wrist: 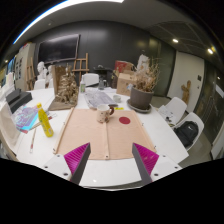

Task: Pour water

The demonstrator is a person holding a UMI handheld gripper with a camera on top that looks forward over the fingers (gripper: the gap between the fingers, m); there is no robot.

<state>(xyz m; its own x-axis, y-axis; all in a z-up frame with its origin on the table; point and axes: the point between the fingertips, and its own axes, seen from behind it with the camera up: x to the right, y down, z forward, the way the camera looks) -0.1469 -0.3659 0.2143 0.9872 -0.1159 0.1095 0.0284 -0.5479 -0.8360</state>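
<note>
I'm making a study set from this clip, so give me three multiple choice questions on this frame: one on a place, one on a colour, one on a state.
1. Where does the yellow bottle stand?
A. On the white table, left of the brown mat
B. On a chair
C. Between the fingers

2. What colour is the small disc on the mat?
A. Blue
B. Red
C. Green

3. How is the gripper?
A. Shut on the bottle
B. Shut on a cup
C. Open, holding nothing

Answers: 1 A, it stands upright beside the mat's left edge. 2 B, it shows red on brown. 3 C, the fingers stand wide apart with only mat between them.

No legible text, labels or numbers anywhere (yellow bottle label unreadable).
</note>
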